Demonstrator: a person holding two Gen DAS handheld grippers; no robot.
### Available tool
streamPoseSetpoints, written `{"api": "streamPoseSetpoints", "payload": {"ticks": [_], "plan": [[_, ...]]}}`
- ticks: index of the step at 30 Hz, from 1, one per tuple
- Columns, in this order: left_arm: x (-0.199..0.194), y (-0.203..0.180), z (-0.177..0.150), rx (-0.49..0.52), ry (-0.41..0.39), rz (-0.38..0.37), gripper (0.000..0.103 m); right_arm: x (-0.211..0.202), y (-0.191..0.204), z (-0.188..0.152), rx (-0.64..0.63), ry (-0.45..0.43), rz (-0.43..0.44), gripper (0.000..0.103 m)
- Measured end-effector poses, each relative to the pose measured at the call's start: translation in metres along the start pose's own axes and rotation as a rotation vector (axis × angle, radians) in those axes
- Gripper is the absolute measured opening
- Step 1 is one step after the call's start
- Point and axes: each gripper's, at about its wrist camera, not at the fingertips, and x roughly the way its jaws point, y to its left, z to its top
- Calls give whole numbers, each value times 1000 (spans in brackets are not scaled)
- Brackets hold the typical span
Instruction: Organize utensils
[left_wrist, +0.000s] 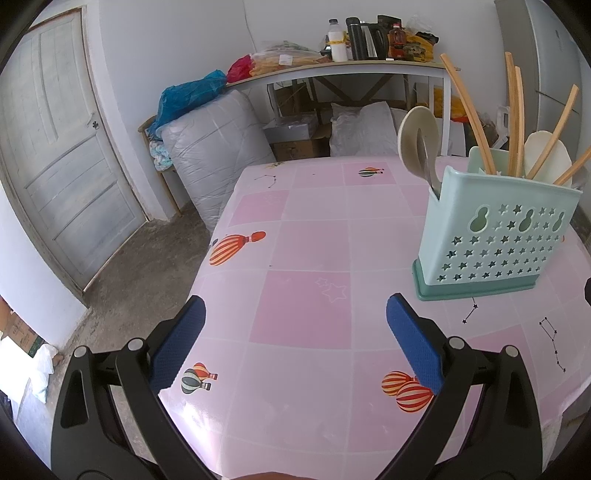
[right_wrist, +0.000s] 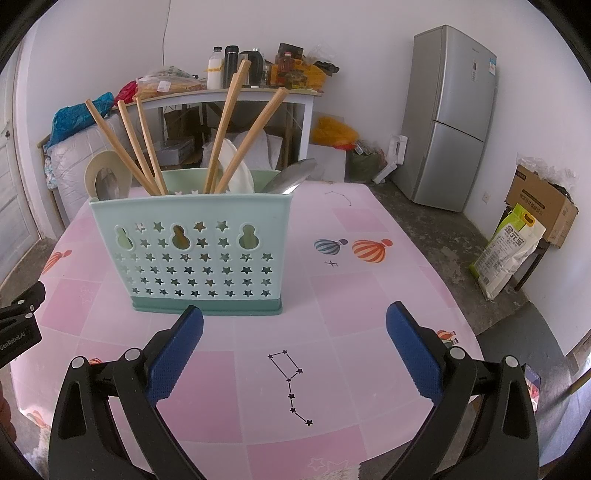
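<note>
Both tongs wide open, empty, over bench
Utensil caddy (right_wrist: 190, 254) upright on pink bench (right_wrist: 369, 288): chopsticks (right_wrist: 147, 147), spoons (right_wrist: 290, 181) inside; left tongs (left_wrist: 295, 343), right tongs (right_wrist: 294, 347) apart from it

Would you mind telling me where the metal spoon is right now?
In the right wrist view, the metal spoon leans out of the right end of the utensil holder, beside the white spoon and chopsticks.

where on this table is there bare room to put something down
Bare tablecloth lies right of the utensil holder, out to the table edge, and between both open grippers: the right gripper and the left gripper. Left of the holder is bare too. Only the holder itself is crowded, with chopsticks and spoons.
</note>
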Motion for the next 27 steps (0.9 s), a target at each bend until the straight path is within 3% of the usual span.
{"api": "streamPoseSetpoints", "payload": {"ticks": [27], "plan": [[0, 0, -1, 2, 1, -2, 94, 0, 0, 0, 1, 0, 2, 96]]}}
